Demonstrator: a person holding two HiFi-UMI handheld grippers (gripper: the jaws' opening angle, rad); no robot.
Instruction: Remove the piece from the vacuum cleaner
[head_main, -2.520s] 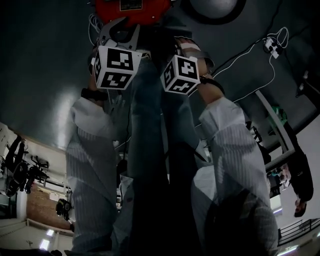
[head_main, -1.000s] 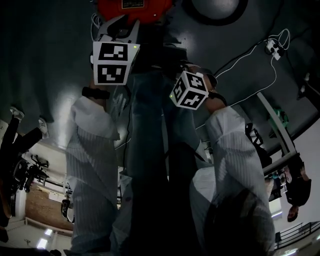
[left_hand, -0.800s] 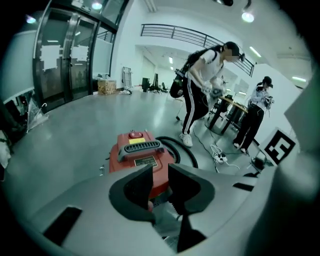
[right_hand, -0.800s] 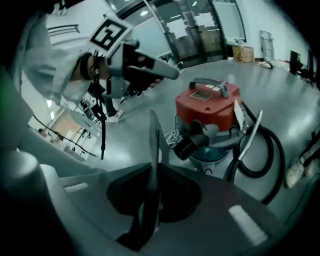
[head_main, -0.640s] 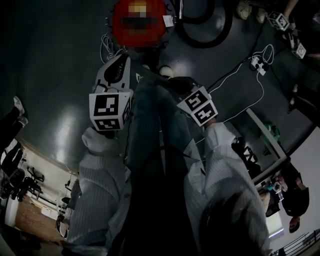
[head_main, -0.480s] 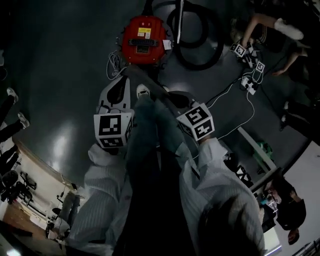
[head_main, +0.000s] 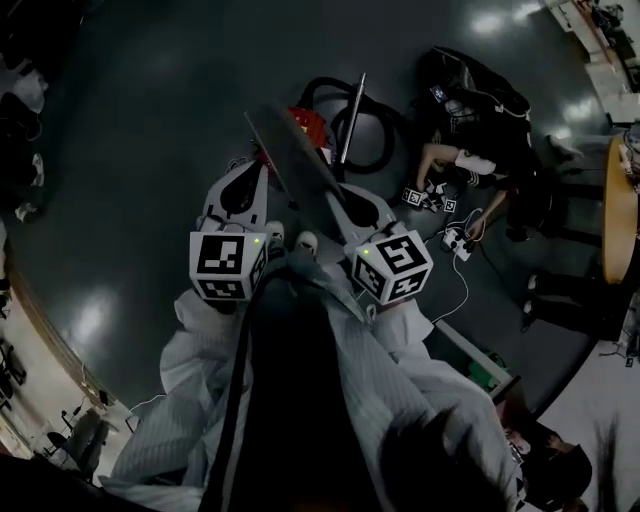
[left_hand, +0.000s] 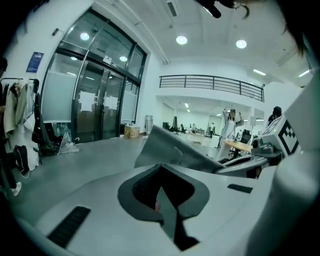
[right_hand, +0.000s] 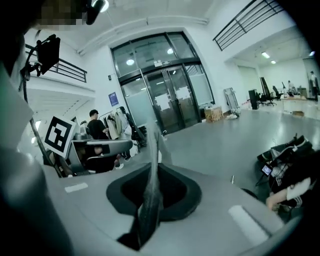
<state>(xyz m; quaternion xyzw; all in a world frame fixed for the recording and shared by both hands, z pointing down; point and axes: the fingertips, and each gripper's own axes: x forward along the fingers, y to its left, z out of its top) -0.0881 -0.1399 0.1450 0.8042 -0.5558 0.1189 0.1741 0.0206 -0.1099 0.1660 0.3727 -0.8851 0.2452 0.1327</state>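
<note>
**A:** Holding anything yet, those two?

**B:** Yes. The right gripper (right_hand: 150, 202) is almost closed, its jaws clamped on a thin grey piece (head_main: 300, 160) that runs edge-on between them. The left gripper (left_hand: 162, 199) is pinched together too, seemingly on the other edge of the same piece.

**A:** And a moment back?

**B:** Both were down low, right against the red vacuum cleaner (head_main: 312, 124). Now they're up in front of the body, and the piece spans the gap between them, tilted and touching nothing else.

**A:** So it's off?

**B:** I'd judge so. The vacuum cleaner sits well apart on the dark floor (head_main: 150, 150), half hidden behind the piece. Its black hose (head_main: 386, 150) is looped beside it and a metal tube (head_main: 350, 108) lies across the loop. Nothing joins piece and machine any more.

**A:** What's left?

**B:** Probably only setting it down somewhere. Farther off there's a seated person (head_main: 455, 160) near a white power strip (head_main: 452, 240), so I'd keep the long end from swinging that way.
</note>
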